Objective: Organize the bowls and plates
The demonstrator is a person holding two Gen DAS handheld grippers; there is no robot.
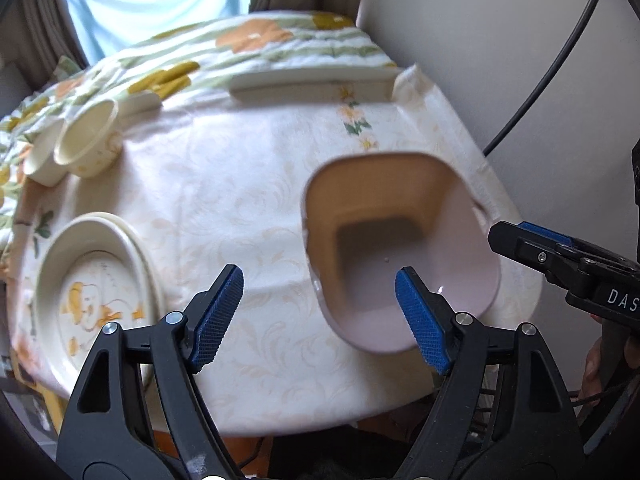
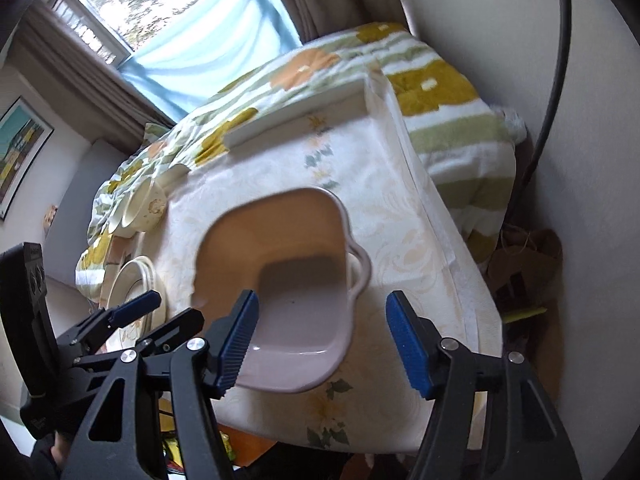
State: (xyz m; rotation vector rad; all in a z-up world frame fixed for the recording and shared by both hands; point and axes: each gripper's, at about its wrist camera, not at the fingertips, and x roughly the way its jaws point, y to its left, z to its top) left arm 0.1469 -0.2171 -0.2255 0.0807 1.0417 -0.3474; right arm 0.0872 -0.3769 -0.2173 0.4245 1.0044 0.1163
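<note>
Showing "DAS" lettering, right claw (image 1: 508, 236) and left claw (image 1: 320, 316) gape wide over pink dish (image 1: 400, 256)

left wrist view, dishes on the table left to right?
Small cups → round plates → flat white tray at the far edge → square pink dish → right gripper at its handle.
</note>
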